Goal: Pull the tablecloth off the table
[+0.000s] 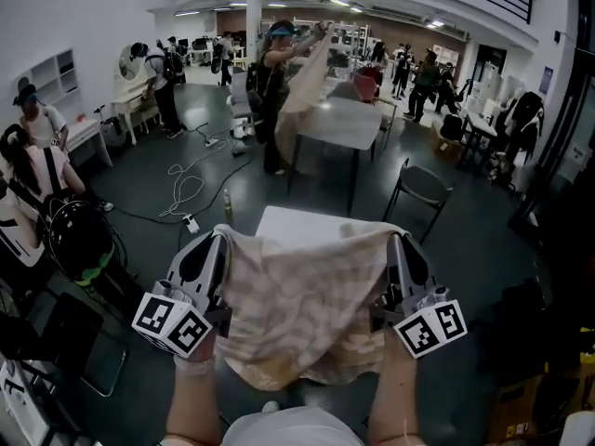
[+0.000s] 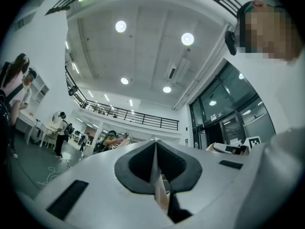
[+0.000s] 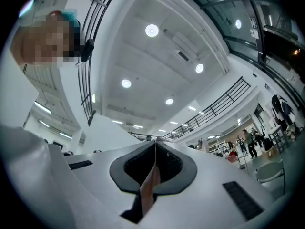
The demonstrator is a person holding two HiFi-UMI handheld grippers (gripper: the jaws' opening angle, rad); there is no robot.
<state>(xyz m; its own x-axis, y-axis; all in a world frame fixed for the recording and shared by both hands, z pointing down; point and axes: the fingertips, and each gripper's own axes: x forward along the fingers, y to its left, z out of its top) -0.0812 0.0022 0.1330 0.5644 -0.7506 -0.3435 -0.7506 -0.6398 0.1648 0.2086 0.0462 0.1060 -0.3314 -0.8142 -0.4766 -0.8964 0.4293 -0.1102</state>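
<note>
Two grippers hold a tablecloth (image 1: 297, 309) up over a white table (image 1: 290, 219)
The left gripper (image 1: 221, 237) and right gripper (image 1: 394, 240) each have jaws pressed together on a top corner of the beige cloth; it hangs stretched between them; the table shows just past its upper edge.

The tablecloth (image 1: 302, 309) hides the table (image 1: 296, 221) except for the far strip of its top. In both gripper views only a thin fold of cloth shows; the rest is out of sight. The person's forearms (image 1: 191, 402) are cut off by the lower edge.
</note>
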